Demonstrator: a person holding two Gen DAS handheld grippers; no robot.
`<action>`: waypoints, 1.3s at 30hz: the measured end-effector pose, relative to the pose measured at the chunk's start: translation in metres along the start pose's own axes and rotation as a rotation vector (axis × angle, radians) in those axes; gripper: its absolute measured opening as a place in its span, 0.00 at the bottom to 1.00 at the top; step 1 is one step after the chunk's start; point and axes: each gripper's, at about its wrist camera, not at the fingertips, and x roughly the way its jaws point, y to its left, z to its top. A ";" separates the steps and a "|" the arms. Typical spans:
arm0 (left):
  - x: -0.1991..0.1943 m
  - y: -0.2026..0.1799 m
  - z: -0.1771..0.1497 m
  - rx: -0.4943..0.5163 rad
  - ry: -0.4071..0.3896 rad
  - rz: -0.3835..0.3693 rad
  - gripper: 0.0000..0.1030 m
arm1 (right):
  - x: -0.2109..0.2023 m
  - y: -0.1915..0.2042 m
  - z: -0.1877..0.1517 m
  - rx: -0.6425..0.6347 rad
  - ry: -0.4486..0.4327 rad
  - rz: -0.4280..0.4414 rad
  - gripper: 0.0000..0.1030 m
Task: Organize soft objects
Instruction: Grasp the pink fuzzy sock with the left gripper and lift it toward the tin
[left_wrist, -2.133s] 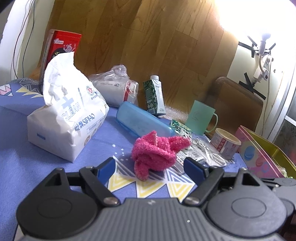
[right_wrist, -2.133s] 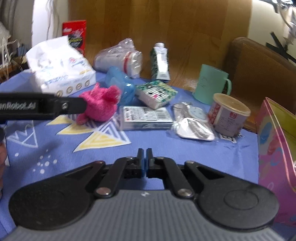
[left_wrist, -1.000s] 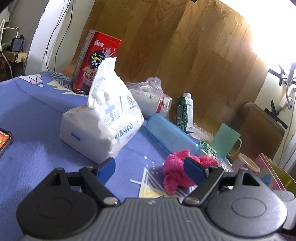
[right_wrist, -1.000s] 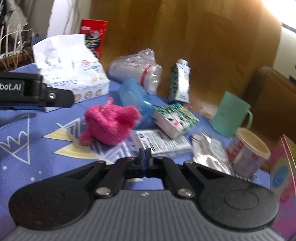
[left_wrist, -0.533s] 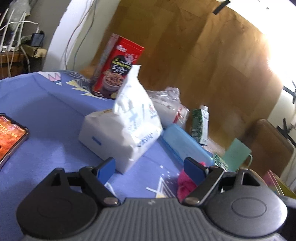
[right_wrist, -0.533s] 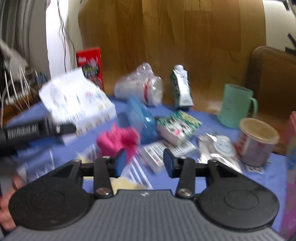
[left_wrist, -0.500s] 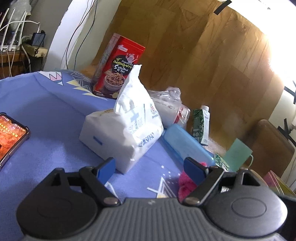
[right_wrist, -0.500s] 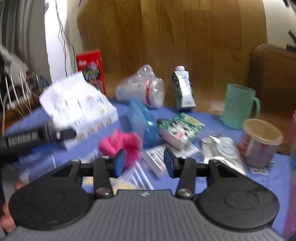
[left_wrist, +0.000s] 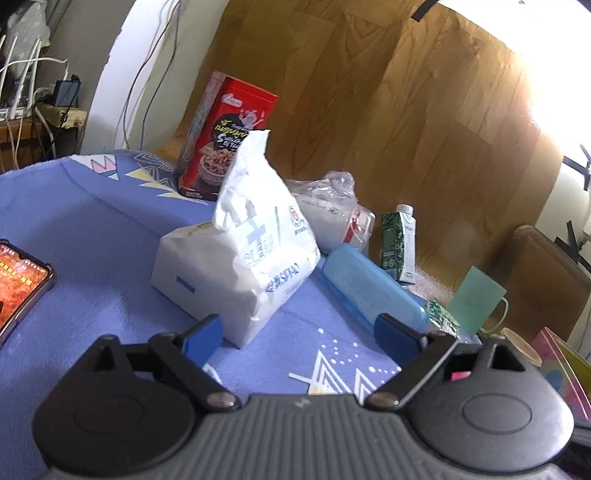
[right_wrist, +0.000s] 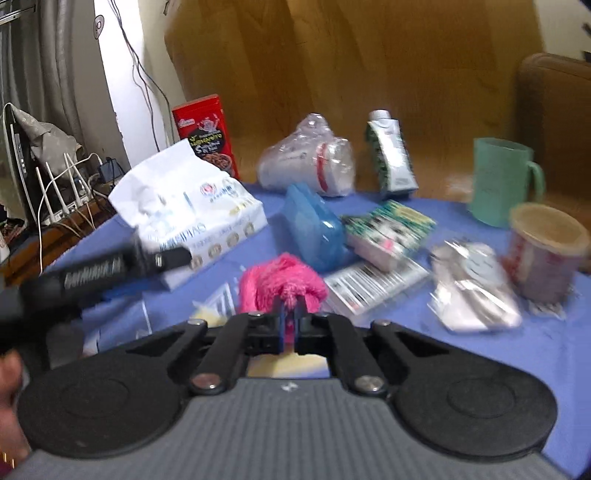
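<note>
Right tool (right_wrist: 290, 325) has its jaws pinched nearly together on the near edge of the fuzzy pink sock (right_wrist: 282, 282), fluff caught between the blue pads (frame is motion-blurred, so contact detail is rough). The sock sits on the blue patterned surface (right_wrist: 546, 354), just in front of the blue plastic case (right_wrist: 314, 225), with a barcode packet (right_wrist: 373, 284) just to its right.

Left tool (left_wrist: 295, 334) stands wide and its jaws are opening, nothing between them, only bare cloth of the surface (left_wrist: 92, 240). It points at the white tissue pack (left_wrist: 240, 258), whose near corner sits close to the left pad. In the right wrist view this tool shows as a black arm coming in from the left, in front of the tissue pack.

Further out: red cereal box (left_wrist: 225, 144) behind the tissues, a clear bag of paper cups (left_wrist: 332, 218), green drink carton (left_wrist: 400, 243), mint mug (left_wrist: 480, 302), a paper tub (right_wrist: 546, 251), a foil pouch (right_wrist: 472, 288), a phone (left_wrist: 18, 280) with lit screen at the far left edge.
</note>
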 end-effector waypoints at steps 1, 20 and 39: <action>0.000 -0.002 0.000 0.009 -0.001 -0.001 0.90 | -0.010 -0.005 -0.005 0.002 -0.003 -0.008 0.06; -0.019 -0.063 -0.032 0.090 0.366 -0.372 1.00 | -0.094 -0.006 -0.073 -0.106 0.001 -0.063 0.65; -0.008 -0.126 -0.049 0.227 0.411 -0.435 0.61 | -0.051 0.007 -0.057 -0.221 -0.028 -0.052 0.38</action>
